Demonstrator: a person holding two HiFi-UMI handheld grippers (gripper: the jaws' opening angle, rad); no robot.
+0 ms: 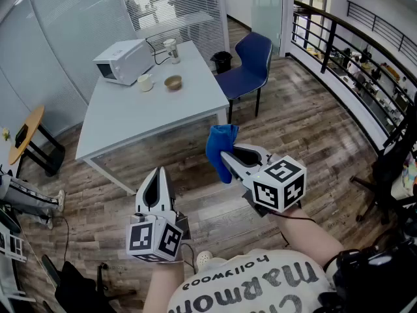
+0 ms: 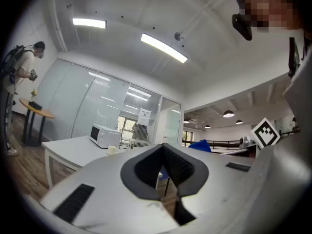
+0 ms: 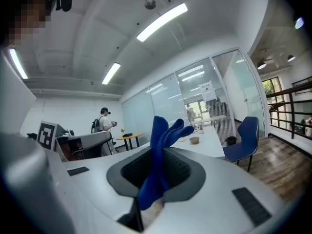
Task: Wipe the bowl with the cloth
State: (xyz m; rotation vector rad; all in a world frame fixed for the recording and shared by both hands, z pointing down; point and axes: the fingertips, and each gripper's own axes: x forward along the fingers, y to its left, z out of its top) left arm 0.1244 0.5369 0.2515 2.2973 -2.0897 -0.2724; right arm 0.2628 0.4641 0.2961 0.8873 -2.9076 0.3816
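A small tan bowl (image 1: 173, 82) sits on the white table (image 1: 130, 119) far ahead; it shows as a small dish (image 3: 194, 140) in the right gripper view. My right gripper (image 1: 225, 154) is shut on a blue cloth (image 1: 220, 150), which stands up between its jaws (image 3: 163, 150) and hangs a little below them. My left gripper (image 1: 156, 182) is shut with nothing in it, held lower and to the left, over the wooden floor. Both grippers are well short of the table.
On the table also stand a white microwave (image 1: 124, 61), a white mug (image 1: 145, 82) and a cup (image 1: 172, 49). A blue chair (image 1: 247, 67) stands at the table's right end. A round side table (image 1: 26, 135) is at the left, a railing (image 1: 355, 57) at the right. A person (image 3: 104, 122) stands far off.
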